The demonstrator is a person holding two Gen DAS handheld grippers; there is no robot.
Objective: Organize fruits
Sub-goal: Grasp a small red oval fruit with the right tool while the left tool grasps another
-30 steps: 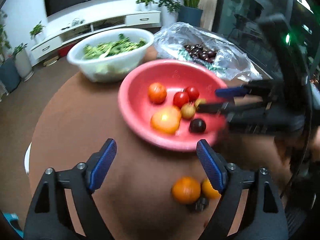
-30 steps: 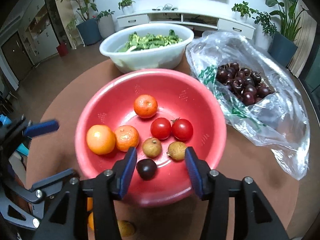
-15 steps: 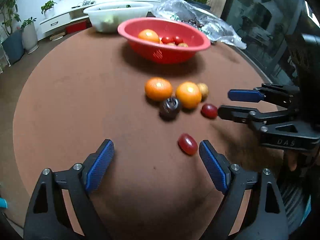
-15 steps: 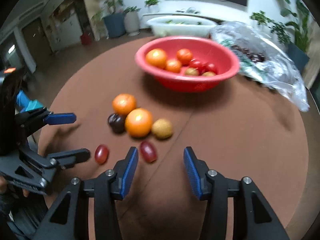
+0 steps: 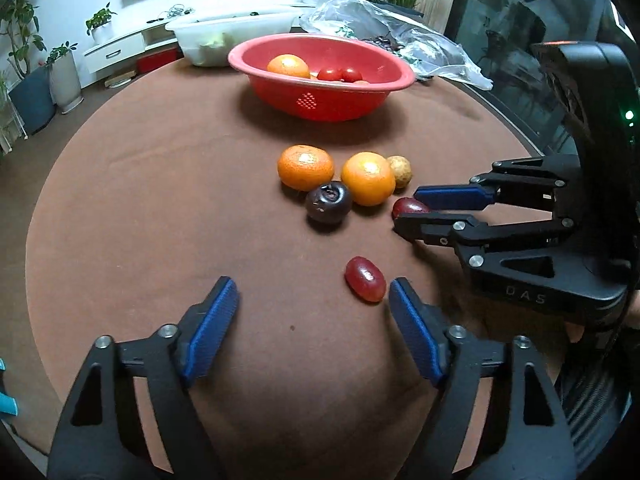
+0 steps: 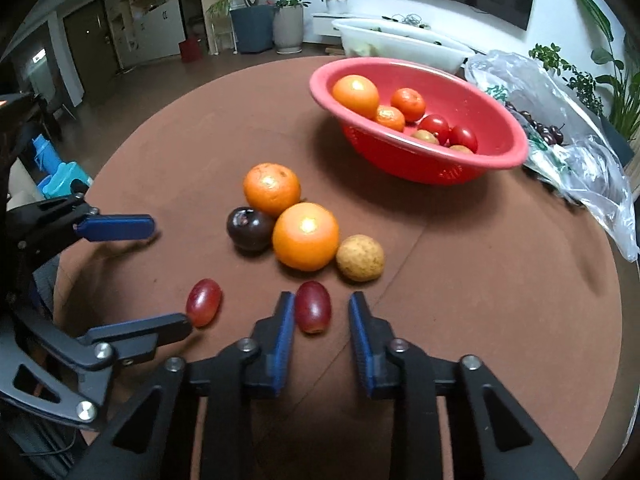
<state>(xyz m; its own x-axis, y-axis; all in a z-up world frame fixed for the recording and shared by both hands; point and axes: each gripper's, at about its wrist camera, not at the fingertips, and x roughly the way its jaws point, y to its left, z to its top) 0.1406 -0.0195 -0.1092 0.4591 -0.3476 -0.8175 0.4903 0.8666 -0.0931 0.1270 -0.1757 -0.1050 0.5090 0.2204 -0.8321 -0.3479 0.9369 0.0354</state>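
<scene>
The small smooth grapes look likeliest to go wrong, squirting sideways or rolling off across the brown table (image 5: 140,200) if pinched off-centre; the right gripper (image 6: 320,326), low in its frame, has just been closing around a red grape (image 6: 313,306), one pad touching, the other with a gap; the left gripper (image 5: 312,320) has been closing too, jaws wide apart, second grape (image 5: 365,284) just beside its right-hand pad; the red bowl (image 5: 320,104) waits in the upper middle.
</scene>
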